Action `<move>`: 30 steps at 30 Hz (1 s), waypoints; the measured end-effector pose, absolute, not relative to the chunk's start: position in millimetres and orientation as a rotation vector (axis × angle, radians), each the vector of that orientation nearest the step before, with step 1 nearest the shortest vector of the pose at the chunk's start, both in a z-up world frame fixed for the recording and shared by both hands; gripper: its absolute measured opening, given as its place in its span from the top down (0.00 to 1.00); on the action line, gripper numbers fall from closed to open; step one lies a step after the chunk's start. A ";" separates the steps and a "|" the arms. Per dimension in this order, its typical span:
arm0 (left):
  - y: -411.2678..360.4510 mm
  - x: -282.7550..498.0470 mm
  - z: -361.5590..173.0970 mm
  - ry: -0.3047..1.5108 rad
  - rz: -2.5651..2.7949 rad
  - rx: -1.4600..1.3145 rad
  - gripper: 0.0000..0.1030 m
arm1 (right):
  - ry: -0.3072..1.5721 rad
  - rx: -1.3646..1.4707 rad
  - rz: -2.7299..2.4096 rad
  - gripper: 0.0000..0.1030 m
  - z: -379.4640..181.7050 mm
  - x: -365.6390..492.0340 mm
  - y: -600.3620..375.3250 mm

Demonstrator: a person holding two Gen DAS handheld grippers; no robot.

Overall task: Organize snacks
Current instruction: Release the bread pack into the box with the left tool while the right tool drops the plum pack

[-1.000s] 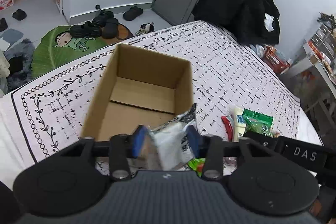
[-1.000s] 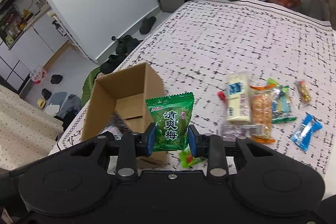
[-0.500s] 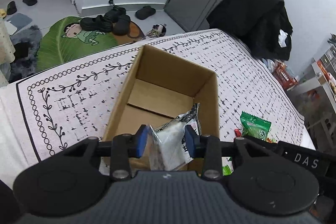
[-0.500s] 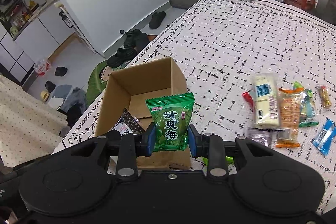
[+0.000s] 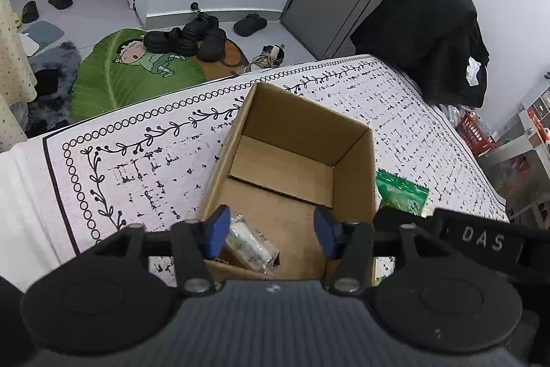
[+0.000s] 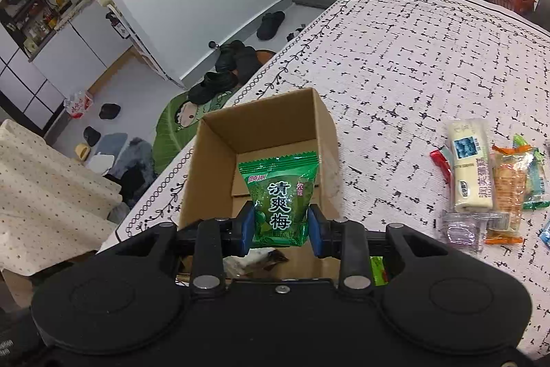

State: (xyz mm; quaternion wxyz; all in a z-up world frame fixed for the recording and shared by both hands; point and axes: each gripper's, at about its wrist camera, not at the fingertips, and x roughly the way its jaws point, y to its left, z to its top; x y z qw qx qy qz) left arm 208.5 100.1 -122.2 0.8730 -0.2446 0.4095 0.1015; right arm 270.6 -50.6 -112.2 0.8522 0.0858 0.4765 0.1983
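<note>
An open cardboard box (image 5: pixel 357 174) stands on the patterned tablecloth; it also shows in the right wrist view (image 6: pixel 206 167). My left gripper (image 5: pixel 271 229) is open over the box's near end, and a white-and-black snack packet (image 5: pixel 251 246) lies on the box floor below it. My right gripper (image 6: pixel 281 231) is shut on a green plum-candy bag (image 6: pixel 280 198) and holds it above the box's near end. That green bag also shows in the left wrist view (image 5: pixel 402 193), beside the box's right wall.
Several loose snacks lie on the cloth to the right of the box: a cream bar (image 6: pixel 469 164), an orange packet (image 6: pixel 508 191), a red stick (image 6: pixel 441 162), a clear packet (image 6: pixel 464 227). The table edge (image 5: pixel 31 160) drops off left of the box. A black coat (image 5: pixel 429 36) hangs beyond the table.
My left gripper has opened and the white-and-black packet has dropped into the box. My right gripper has carried the green bag left to above the box.
</note>
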 end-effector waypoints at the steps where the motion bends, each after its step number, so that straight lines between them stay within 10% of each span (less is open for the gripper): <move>1: 100.6 207.1 -121.7 0.857 0.223 -0.506 0.41 | 1.001 0.184 0.416 0.62 -111.4 270.5 -51.1; 15: 84.7 197.5 -114.3 0.883 0.277 -0.438 0.13 | 0.905 0.197 0.302 0.07 -98.0 254.6 -114.3; 30: 33.0 190.9 -88.0 0.804 0.213 -0.397 0.00 | 0.824 0.243 0.258 0.00 -93.3 231.1 -203.7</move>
